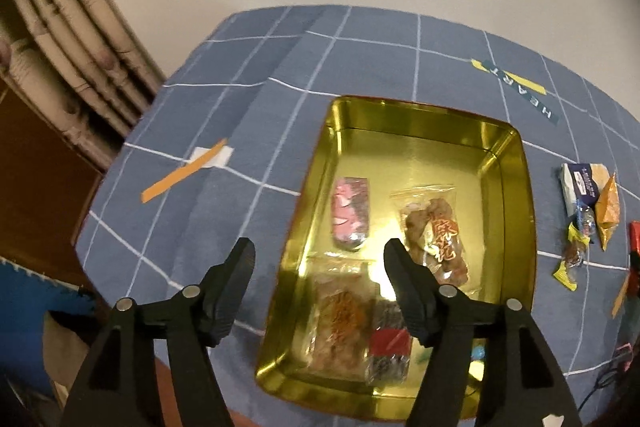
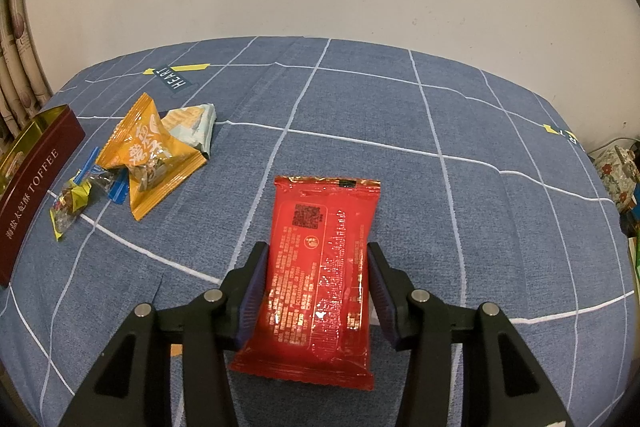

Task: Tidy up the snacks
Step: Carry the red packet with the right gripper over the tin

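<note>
In the right wrist view, the right hand-held gripper (image 2: 316, 287) sits at the bottom centre, its two fingers clamped on the long sides of a red snack packet (image 2: 320, 275). The packet's long axis runs up the frame, away from the camera, printed back facing up and its far sealed end toward the wall. Farther off at the left lie an orange snack bag (image 2: 150, 159), a pale blue packet (image 2: 196, 127) and small wrapped candies (image 2: 76, 195) on the blue checked counter (image 2: 440, 115).

In the left wrist view, the left hand-held gripper (image 1: 320, 283) stands open, holding nothing, over the near left part of a gold tin (image 1: 516, 187). Inside lie several packets; a pink packet (image 1: 350, 213) points lengthwise up the frame.
</note>
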Available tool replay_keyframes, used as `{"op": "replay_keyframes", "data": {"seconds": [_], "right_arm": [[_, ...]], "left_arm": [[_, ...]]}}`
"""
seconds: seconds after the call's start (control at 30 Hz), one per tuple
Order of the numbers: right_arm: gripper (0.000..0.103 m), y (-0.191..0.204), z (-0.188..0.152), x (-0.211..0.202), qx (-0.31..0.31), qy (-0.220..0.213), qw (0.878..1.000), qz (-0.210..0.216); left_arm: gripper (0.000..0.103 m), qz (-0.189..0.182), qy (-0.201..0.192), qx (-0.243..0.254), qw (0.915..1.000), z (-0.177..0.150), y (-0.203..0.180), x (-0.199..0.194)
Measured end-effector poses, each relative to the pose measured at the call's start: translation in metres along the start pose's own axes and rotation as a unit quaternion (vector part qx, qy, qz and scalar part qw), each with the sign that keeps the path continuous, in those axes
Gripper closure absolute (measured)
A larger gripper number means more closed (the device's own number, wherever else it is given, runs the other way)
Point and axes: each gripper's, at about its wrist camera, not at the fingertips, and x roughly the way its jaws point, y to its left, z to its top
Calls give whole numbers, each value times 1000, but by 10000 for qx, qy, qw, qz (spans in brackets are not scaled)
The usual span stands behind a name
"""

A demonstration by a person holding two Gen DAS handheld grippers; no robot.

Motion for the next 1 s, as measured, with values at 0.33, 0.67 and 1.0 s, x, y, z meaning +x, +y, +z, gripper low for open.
{"op": "replay_keyframes", "data": {"seconds": [0.33, 0.67, 1.0], "right_arm": [[53, -3, 15, 6, 32, 499, 9987, -19], [53, -1, 33, 17, 174, 1329, 9909, -145], [57, 10, 34, 15, 250, 1324, 9899, -439]], "left_arm": [[35, -9, -147, -429, 9990, -26, 22, -15], [35, -84, -79, -567, 9983, -37, 36, -10], [30, -127, 1, -601, 9981, -39, 38, -5]]}}
